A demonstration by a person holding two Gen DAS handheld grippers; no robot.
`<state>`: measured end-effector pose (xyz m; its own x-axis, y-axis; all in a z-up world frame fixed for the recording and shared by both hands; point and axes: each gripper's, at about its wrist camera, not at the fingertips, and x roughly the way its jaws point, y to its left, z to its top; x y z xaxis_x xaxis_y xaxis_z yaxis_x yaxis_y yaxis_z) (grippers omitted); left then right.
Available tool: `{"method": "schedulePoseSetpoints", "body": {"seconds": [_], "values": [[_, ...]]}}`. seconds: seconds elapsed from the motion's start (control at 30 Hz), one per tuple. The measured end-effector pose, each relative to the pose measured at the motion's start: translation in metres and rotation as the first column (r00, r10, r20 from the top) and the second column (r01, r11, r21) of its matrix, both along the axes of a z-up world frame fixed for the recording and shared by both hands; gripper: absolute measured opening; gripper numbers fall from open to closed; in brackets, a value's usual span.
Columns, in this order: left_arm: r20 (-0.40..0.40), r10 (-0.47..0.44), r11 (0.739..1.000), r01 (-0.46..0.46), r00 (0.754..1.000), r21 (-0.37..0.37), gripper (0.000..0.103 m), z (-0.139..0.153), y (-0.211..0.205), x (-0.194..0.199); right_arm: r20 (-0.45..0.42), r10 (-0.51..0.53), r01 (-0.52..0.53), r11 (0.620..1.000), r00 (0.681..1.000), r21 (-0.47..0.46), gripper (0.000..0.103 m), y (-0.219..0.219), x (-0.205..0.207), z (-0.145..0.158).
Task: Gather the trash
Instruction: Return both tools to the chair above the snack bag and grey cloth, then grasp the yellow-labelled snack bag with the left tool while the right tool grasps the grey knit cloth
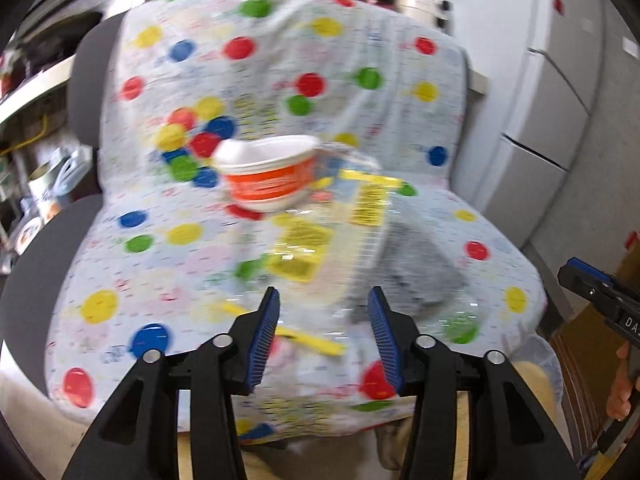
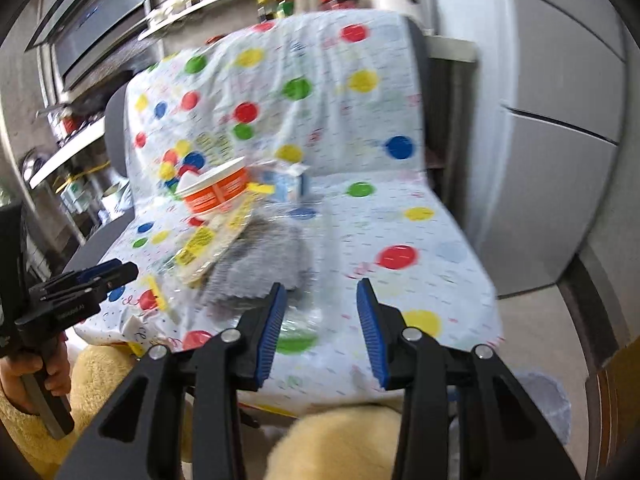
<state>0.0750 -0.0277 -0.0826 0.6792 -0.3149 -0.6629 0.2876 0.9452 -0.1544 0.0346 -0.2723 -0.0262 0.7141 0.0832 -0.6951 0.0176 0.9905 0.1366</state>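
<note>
An orange and white instant noodle cup (image 1: 269,174) lies on a chair covered with a polka-dot cloth (image 1: 360,60); the cup also shows in the right wrist view (image 2: 214,194). A clear plastic wrapper with yellow labels (image 1: 304,248) and a grey rag (image 1: 416,276) lie in front of the cup, also in the right wrist view, wrapper (image 2: 204,244) and rag (image 2: 264,260). A small blue and white carton (image 2: 290,184) lies behind them. My left gripper (image 1: 324,300) is open and empty just before the wrapper. My right gripper (image 2: 320,292) is open and empty over the seat, right of the rag.
Shelves with jars and bottles (image 2: 280,0) stand behind the chair. A grey cabinet (image 2: 560,160) is on the right. A cluttered shelf (image 1: 36,160) is on the left. A clear bag (image 2: 544,400) lies on the floor at lower right.
</note>
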Motion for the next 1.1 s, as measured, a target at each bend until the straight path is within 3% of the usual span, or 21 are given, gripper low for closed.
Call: {"method": "schedulePoseSetpoints", "body": {"seconds": [0.1,0.4,0.73,0.93,1.1], "values": [[-0.014,0.009,1.0,-0.009,1.0,0.002,0.062,-0.004,0.013,0.007,-0.007,0.043,-0.043,0.999,0.999,0.001,0.047,0.019,0.02,-0.004],[-0.043,-0.118,0.992,0.119,0.992,0.036,0.062,-0.023,-0.02,0.031,-0.04,0.073,-0.074,0.997,0.997,-0.028,0.047,0.037,0.057,-0.019],[-0.073,-0.145,0.983,0.152,0.987,0.1,0.062,-0.038,-0.066,0.062,-0.035,0.017,-0.015,0.999,0.999,0.031,0.047,0.009,0.066,-0.03],[-0.108,-0.117,0.985,0.129,0.987,0.117,0.061,-0.055,-0.079,0.08,-0.041,0.005,-0.003,0.998,0.999,0.061,0.047,-0.003,0.067,-0.037],[-0.141,-0.088,0.993,0.098,0.986,0.06,0.048,-0.053,-0.07,0.089,-0.035,0.004,-0.002,0.998,0.999,0.066,0.047,-0.007,0.063,-0.036]]}}
